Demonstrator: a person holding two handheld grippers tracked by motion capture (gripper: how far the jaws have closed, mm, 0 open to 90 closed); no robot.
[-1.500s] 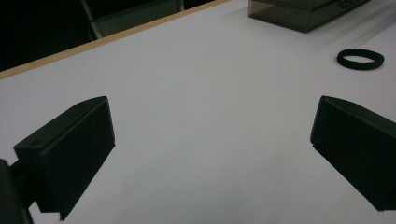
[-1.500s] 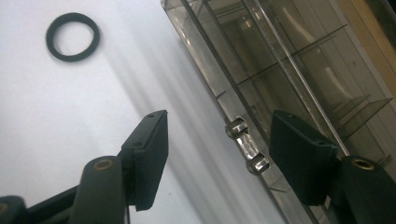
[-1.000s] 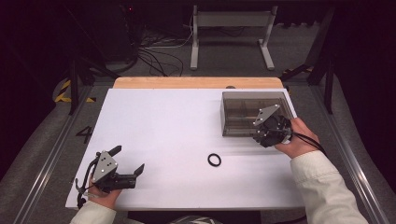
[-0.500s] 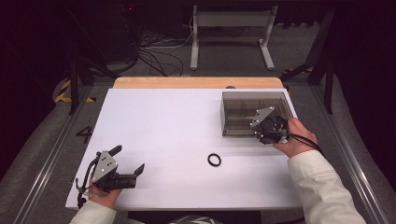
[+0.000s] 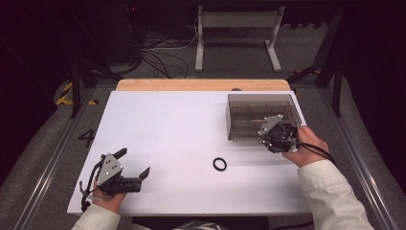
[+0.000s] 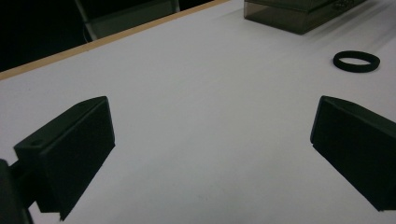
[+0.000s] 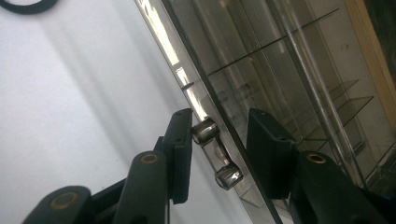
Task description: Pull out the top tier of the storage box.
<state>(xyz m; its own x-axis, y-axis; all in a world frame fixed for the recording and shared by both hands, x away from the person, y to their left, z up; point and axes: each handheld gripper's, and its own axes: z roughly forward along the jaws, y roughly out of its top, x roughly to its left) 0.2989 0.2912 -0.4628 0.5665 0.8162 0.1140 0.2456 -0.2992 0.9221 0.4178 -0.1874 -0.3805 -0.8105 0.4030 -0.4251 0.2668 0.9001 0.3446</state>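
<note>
While both hands rest at the white bench [image 5: 167,124]:
Right gripper [image 7: 219,156]: jaws have just been closing, one on the box's clear handle [image 7: 212,154], the other against the lid; pressure uncertain.
Box: smoked-plastic compartment box [image 5: 261,112], far right of the bench.
Left gripper [image 5: 131,167]: wide open, empty, near left.
Ring: black ring [image 5: 219,164] lying between the grippers.

tabletop [image 5: 158,124]: white, with a wood edge at the back
box [image 5: 261,115]: clear, back right
ring [image 5: 219,164]: black, near the middle
</note>
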